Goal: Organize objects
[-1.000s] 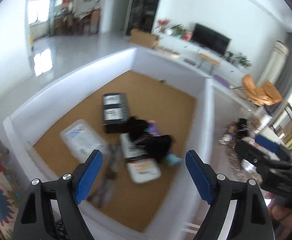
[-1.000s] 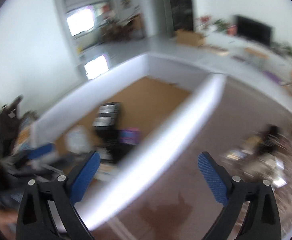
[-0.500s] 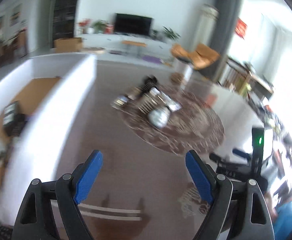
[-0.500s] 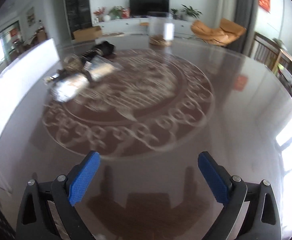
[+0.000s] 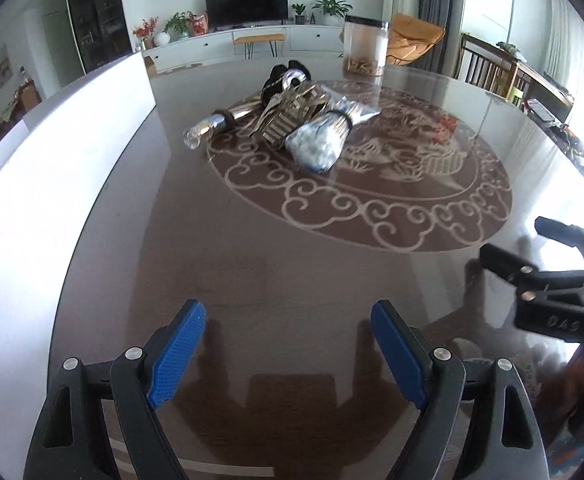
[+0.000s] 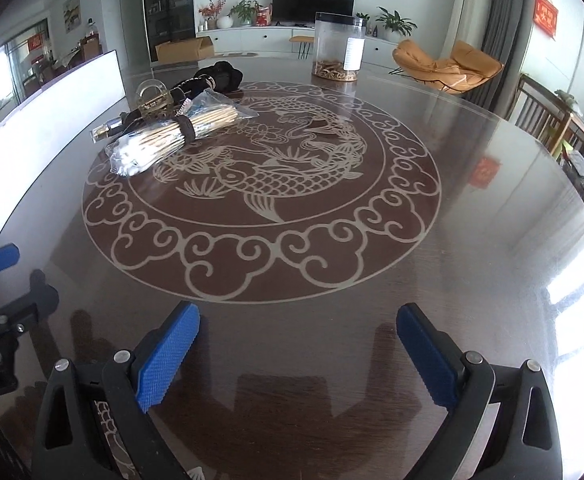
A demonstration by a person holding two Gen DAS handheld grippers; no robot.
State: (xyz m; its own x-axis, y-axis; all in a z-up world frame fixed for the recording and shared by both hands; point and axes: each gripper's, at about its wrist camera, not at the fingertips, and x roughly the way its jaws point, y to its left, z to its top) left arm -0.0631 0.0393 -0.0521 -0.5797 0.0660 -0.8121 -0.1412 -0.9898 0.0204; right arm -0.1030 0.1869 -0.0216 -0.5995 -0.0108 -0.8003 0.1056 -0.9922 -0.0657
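Note:
A pile of small objects lies on the far left of a round dark table [image 6: 472, 240]: a clear bag of cotton swabs [image 6: 159, 144] bound with a black band, a small bottle [image 6: 105, 130], a clear hair claw [image 6: 153, 98] and a black cloth item [image 6: 221, 74]. The same pile shows in the left wrist view, with the swab bag [image 5: 320, 142] nearest. My left gripper [image 5: 287, 350] and right gripper [image 6: 298, 354] are both open and empty, low over the near edge of the table, well short of the pile.
A tall clear jar [image 6: 338, 46] with brownish contents stands at the table's far side. A white panel [image 5: 51, 160] runs along the left of the table. The right gripper's body [image 5: 552, 292] shows at right in the left wrist view.
Both cameras swung from the white-walled box on the left to face the round table and have settled. Both grippers stayed open.

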